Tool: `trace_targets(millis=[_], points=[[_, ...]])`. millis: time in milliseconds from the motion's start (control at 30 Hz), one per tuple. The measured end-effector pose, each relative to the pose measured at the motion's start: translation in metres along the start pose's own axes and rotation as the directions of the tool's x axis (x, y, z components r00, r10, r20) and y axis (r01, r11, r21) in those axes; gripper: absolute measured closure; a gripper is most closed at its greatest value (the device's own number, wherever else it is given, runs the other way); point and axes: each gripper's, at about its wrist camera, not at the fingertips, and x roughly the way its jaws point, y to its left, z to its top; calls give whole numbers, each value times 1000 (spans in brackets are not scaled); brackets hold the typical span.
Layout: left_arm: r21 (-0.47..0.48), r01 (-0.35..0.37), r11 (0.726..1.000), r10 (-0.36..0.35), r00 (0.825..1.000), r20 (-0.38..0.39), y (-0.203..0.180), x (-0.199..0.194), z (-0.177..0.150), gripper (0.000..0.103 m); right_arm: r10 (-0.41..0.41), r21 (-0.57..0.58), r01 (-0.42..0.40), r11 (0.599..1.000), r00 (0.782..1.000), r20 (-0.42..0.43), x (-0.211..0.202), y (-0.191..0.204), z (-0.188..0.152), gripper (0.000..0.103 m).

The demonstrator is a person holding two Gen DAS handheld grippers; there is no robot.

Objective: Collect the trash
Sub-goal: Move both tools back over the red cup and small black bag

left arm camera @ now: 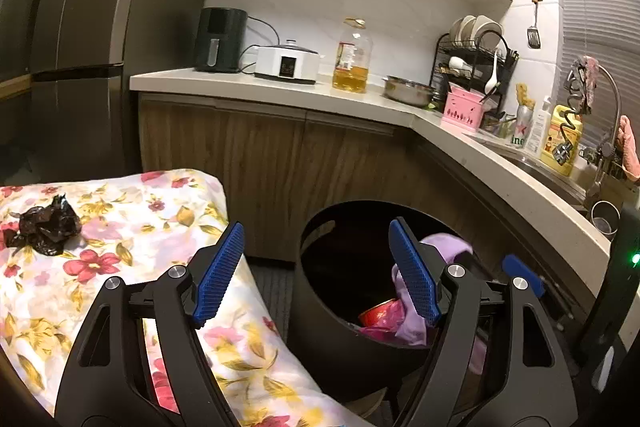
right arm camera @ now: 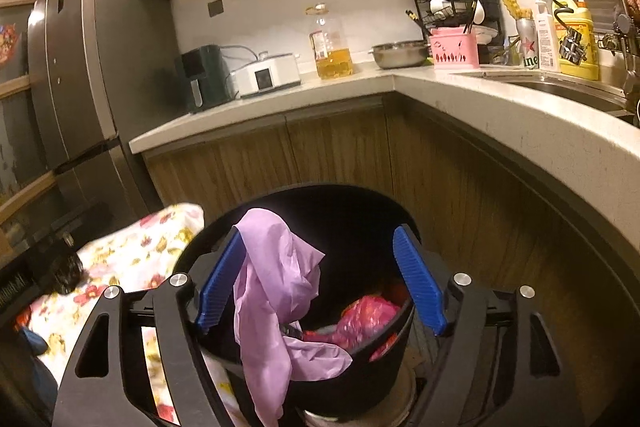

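Note:
A black round bin (left arm camera: 320, 331) stands on the floor by the cabinets and holds pink and red wrappers (right arm camera: 366, 319). A purple plastic bag (right arm camera: 276, 291) hangs against the left finger of my right gripper (right arm camera: 320, 279), which is open above the bin (right arm camera: 352, 367). It also shows in the left wrist view (left arm camera: 448, 247). My left gripper (left arm camera: 320, 271) is open and empty between the bin and a floral-cloth surface (left arm camera: 132, 227). A crumpled black plastic bag (left arm camera: 44, 227) lies on that cloth at the left.
An L-shaped counter (left arm camera: 280, 91) carries an air fryer (left arm camera: 220, 39), a white cooker (left arm camera: 286, 63), an oil bottle (left arm camera: 352, 59), a steel bowl (left arm camera: 408, 91) and a dish rack (left arm camera: 472, 59). A sink (right arm camera: 560, 91) is on the right, a fridge (left arm camera: 80, 47) on the left.

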Motion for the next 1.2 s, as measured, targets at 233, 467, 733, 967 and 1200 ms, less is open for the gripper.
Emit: trace_targets(millis=[233, 467, 733, 967, 1200], points=[[-24, -31, 999, 31, 999, 13, 14, -15, -1, 29, -4, -1, 4, 1000, 1000, -12, -5, 1, -9, 25], [-49, -79, 996, 81, 996, 31, 36, -35, -5, 29, 8, -4, -8, 1000, 1000, 0, -16, 9, -11, 25], [-86, -227, 970, 231, 972, 43, 82, -69, -21, 28, 61, -6, -60, 998, 997, 39, -31, 33, -9, 25], [-139, -435, 890, 444, 895, 40, 147, -108, -41, 28, 160, -24, -159, 987, 986, 50, -37, 73, -14, 25], [-212, -606, 767, 624, 781, 27, 218, -148, -61, 28, 261, -57, -259, 964, 965, 36, -35, 124, -25, 25]])
